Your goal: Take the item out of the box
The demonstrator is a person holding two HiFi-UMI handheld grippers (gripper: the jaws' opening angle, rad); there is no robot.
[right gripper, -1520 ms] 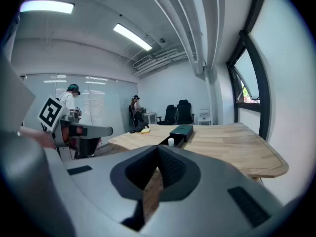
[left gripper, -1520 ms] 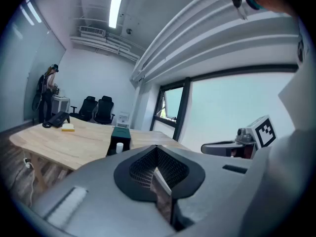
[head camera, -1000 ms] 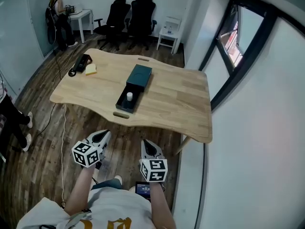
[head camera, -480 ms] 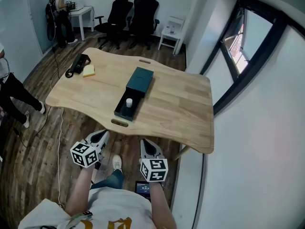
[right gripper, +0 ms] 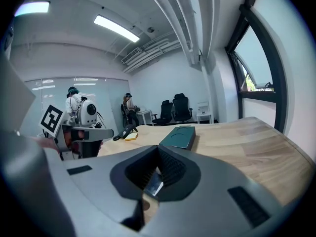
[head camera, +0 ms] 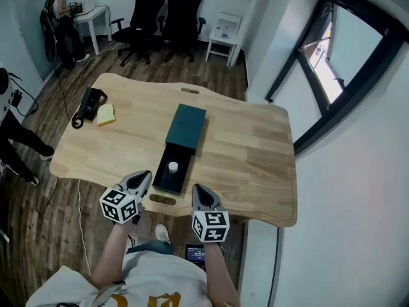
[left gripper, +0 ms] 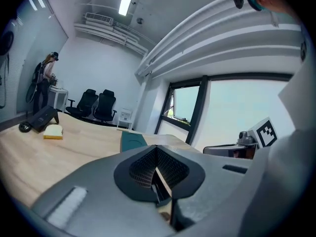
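A dark teal box lies in the middle of the wooden table, and its black drawer is slid out toward me. A small white item stands in that drawer. My left gripper hovers at the table's near edge, just left of the drawer, jaws shut and empty. My right gripper hangs just right of the drawer, also shut with nothing in it. In the left gripper view the shut gripper points past the box. From the right gripper the box lies ahead.
A black device and a yellow pad lie at the table's far left. Office chairs and a white side table stand beyond. A window wall runs along the right. A person's leg shows at the left edge.
The view has come closer to the table. Both grippers, earlier over the floor short of it, now sit at its near edge on either side of the drawer.
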